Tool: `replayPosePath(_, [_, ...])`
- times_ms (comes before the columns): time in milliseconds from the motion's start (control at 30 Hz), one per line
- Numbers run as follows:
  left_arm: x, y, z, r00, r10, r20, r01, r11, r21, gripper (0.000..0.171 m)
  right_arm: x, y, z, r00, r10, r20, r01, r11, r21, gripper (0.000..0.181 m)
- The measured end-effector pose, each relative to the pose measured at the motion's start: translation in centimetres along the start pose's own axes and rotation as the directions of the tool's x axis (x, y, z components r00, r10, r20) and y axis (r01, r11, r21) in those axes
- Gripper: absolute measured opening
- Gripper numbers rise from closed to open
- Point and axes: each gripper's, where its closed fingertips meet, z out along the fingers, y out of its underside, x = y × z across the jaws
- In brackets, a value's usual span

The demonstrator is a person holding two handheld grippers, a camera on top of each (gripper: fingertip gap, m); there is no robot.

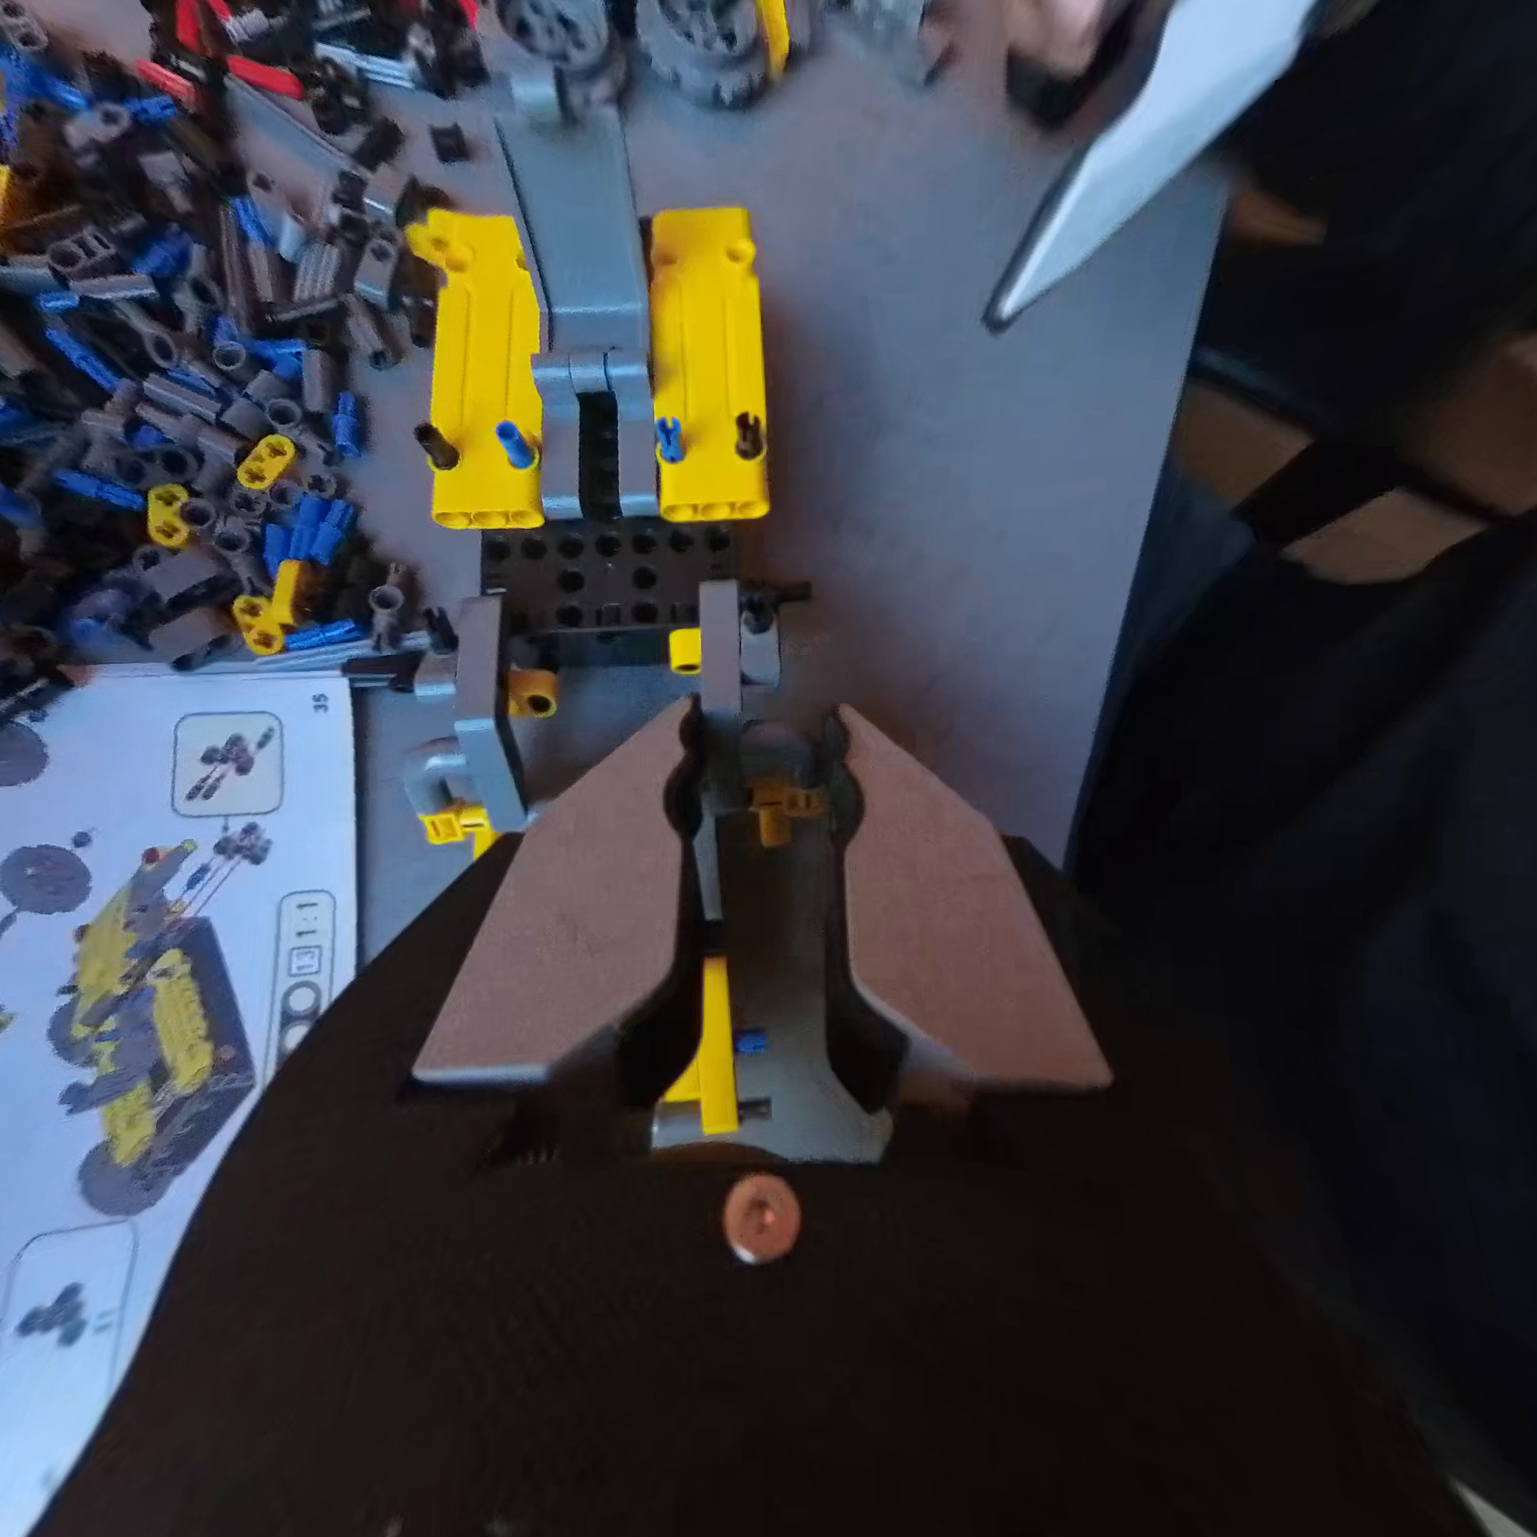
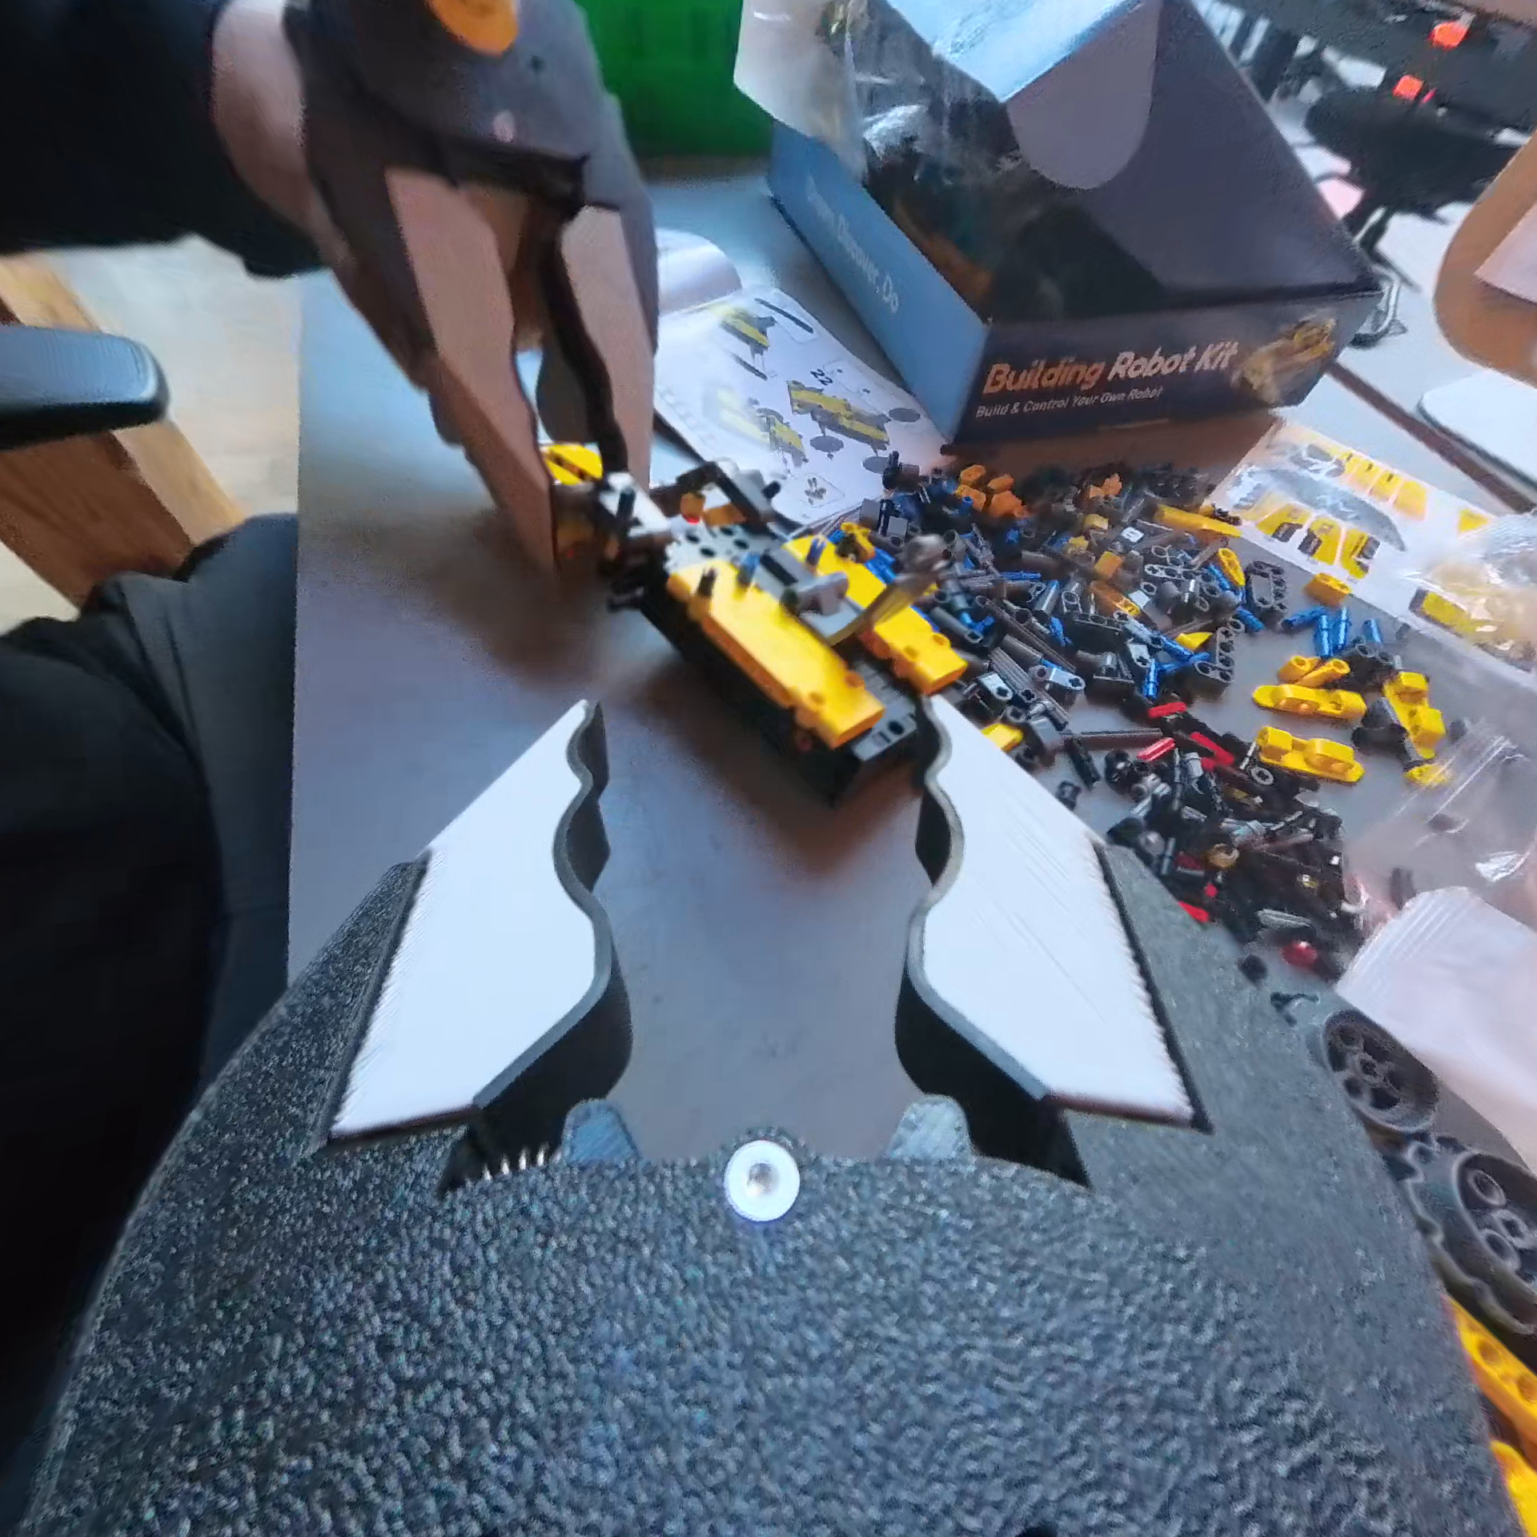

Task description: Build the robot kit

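Observation:
A part-built brick model (image 1: 599, 374) with two yellow panels, a grey middle and a black holed beam lies on the grey table (image 1: 956, 499). My left gripper (image 1: 765, 724) has brown fingers shut on the grey and yellow end of the model nearest to it. In the right wrist view the model (image 2: 773, 657) lies ahead at a slant, with the left gripper (image 2: 586, 507) pinching its far end. My right gripper (image 2: 761, 715) has white fingers open and empty, just short of the model's near black end. One white finger of it (image 1: 1123, 166) shows at the top right of the left wrist view.
A pile of loose blue, grey, black and yellow parts (image 2: 1164, 624) lies right of the model, also in the left wrist view (image 1: 166, 374). An instruction booklet (image 1: 166, 915), a dark kit box (image 2: 1081, 249), wheels (image 2: 1414, 1123) and plastic bags (image 2: 1455, 956) lie around. The table edge (image 2: 295, 665) borders a person's legs.

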Motion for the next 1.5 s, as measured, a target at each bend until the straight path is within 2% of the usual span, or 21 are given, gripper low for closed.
replayPosePath(100, [0.4, -1.7, -1.8, 0.98, -0.12, -0.158, 0.131, 0.99, 0.058, 0.024, -0.1, 0.6, 0.4, 0.987, -0.133, -0.093, 0.128, 0.99, -0.053, 0.073])
replayPosePath(167, [0.8, -2.5, -3.0, 0.941, -0.197, -0.275, 0.224, 0.972, 0.073, 0.024, 0.8, 0.6, 0.8, 0.955, -0.231, -0.185, 0.215, 0.971, -0.105, 0.074])
replayPosePath(233, [1.1, -3.2, -3.9, 0.882, -0.267, -0.387, 0.322, 0.943, 0.081, 0.024, 0.9, 0.8, 1.7, 0.946, -0.27, -0.178, 0.247, 0.959, -0.139, 0.076])
replayPosePath(333, [0.8, -2.6, -3.6, 0.816, -0.357, -0.455, 0.421, 0.906, 0.046, 0.024, 0.8, 1.8, 3.5, 0.956, -0.267, -0.122, 0.243, 0.952, -0.184, 0.083])
replayPosePath(400, [1.0, -2.5, -3.5, 0.776, -0.396, -0.492, 0.475, 0.879, 0.041, 0.025, 0.8, 2.0, 4.3, 0.937, -0.324, -0.128, 0.293, 0.932, -0.214, 0.075])
replayPosePath(467, [1.2, -2.1, -3.3, 0.753, -0.409, -0.516, 0.495, 0.868, 0.035, 0.025, 1.4, 1.8, 4.5, 0.905, -0.393, -0.164, 0.349, 0.905, -0.242, 0.053])
replayPosePath(500, [1.3, -1.8, -3.3, 0.753, -0.409, -0.515, 0.493, 0.869, 0.031, 0.024, 1.5, 1.6, 4.4, 0.9, -0.407, -0.158, 0.363, 0.899, -0.245, 0.042])
replayPosePath(567, [0.8, -1.9, -3.5, 0.773, -0.393, -0.497, 0.492, 0.867, 0.079, 0.025, 1.3, 1.6, 4.5, 0.94, -0.33, -0.091, 0.3, 0.922, -0.243, 0.042])
replayPosePath(633, [-0.1, -2.1, -4.0, 0.826, -0.368, -0.427, 0.459, 0.879, 0.13, 0.028, 0.8, 1.6, 4.5, 0.972, -0.235, 0.013, 0.231, 0.94, -0.253, 0.041])
replayPosePath(700, [-1.5, -2.4, -4.9, 0.916, -0.299, -0.266, 0.357, 0.912, 0.203, 0.038, 0.6, 1.7, 4.4, 0.989, -0.105, 0.103, 0.131, 0.948, -0.292, 0.04])
replayPosePath(767, [-2.3, -2.4, -5.5, 0.982, -0.174, -0.074, 0.187, 0.957, 0.223, 0.053, 0.7, 1.7, 4.5, 0.988, -0.02, 0.156, 0.069, 0.947, -0.315, 0.04])
replayPosePath(867, [-2.7, -2.1, -4.7, 0.996, -0.006, 0.094, -0.009, 0.988, 0.156, 0.062, 0.7, 1.5, 4.5, 0.968, 0.109, 0.226, -0.018, 0.929, -0.371, 0.04])
replayPosePath(967, [-2.6, -1.7, -2.5, 0.998, 0.029, 0.064, -0.036, 0.994, 0.099, 0.058, 0.8, 1.3, 4.6, 0.932, 0.239, 0.271, -0.102, 0.894, -0.437, 0.039])
replayPosePath(1000, [-2.5, -2.0, -2.1, 0.999, 0.022, 0.033, -0.026, 0.994, 0.11, 0.056, 0.8, 1.3, 4.5, 0.922, 0.268, 0.281, -0.117, 0.881, -0.458, 0.039])
replayPosePath(1067, [-2.7, -2.9, -2.1, 1.0, -0.02, -0.018, 0.023, 0.985, 0.169, 0.052, 1.0, 1.4, 4.3, 0.903, 0.319, 0.286, -0.15, 0.86, -0.487, 0.039])
replayPosePath(1133, [-3.4, -3.1, -2.4, 0.998, -0.056, -0.029, 0.06, 0.979, 0.195, 0.037, 0.9, 1.2, 4.3, 0.87, 0.391, 0.299, -0.204, 0.839, -0.505, 0.039])
replayPosePath(1300, [-3.9, -3.2, -2.5, 0.962, -0.193, -0.191, 0.235, 0.944, 0.233, 0.037, 1.0, 0.6, 4.5, 0.785, 0.526, 0.328, -0.327, 0.801, -0.502, 0.039])
replayPosePath(1400, [-4.1, -3.2, -2.6, 0.942, -0.227, -0.246, 0.287, 0.926, 0.245, 0.037, 1.2, 0.4, 4.8, 0.807, 0.487, 0.333, -0.308, 0.829, -0.467, 0.04])
replayPosePath(1500, [-4.0, -3.1, -2.6, 0.946, -0.221, -0.239, 0.279, 0.927, 0.25, 0.037, 2.1, 0.4, 5.1, 0.93, 0.287, 0.231, -0.181, 0.901, -0.394, 0.054])
